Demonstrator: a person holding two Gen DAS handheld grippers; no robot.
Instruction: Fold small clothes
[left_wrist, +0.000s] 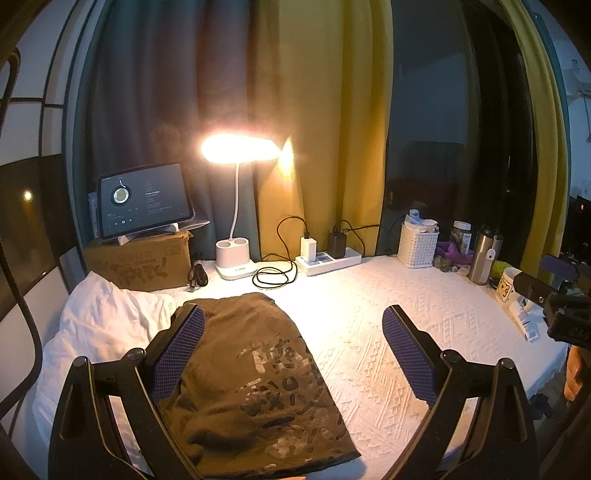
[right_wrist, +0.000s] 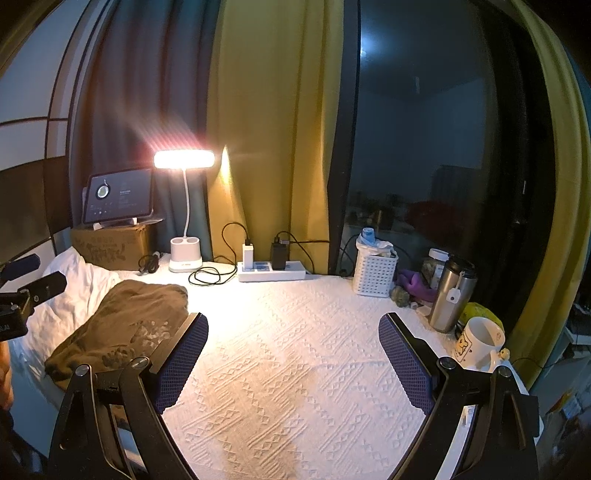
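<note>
Left wrist view
Left hand-held gripper (left_wrist: 291, 350): fingers spread wide apart, holding nothing; it hovers over the near part of the garment.
Brown garment (left_wrist: 255, 380): lies flat on the white textured cover (left_wrist: 406, 332), already folded into a long narrow shape with a pale print facing up.
Garment long axis: runs from the near edge of the cover away toward the desk lamp (left_wrist: 236, 254), roughly in line with the gripper's fingers.
Garment relative to left gripper: directly beneath and ahead; the left finger overlaps its left border, the right finger stands over bare cover beside it.
White cloth (left_wrist: 96, 325): crumpled, just beside the garment on the side away from the lamp's cable.
Right hand-held gripper (left_wrist: 554, 295): partly visible at the frame edge, well apart from the garment.

Right wrist view
Right hand-held gripper (right_wrist: 293, 362): fingers set wide apart, empty, over bare cover (right_wrist: 295, 350).
Brown garment (right_wrist: 122, 325): lies to the left of this gripper, its near end toward the left finger.
Mug (right_wrist: 478, 343): just beside the right finger, a snag risk.

Judgement
Nearer gripper: the left one.
Next move: probably a crosswise fold, bringing one end along the long axis onto the other.
</note>
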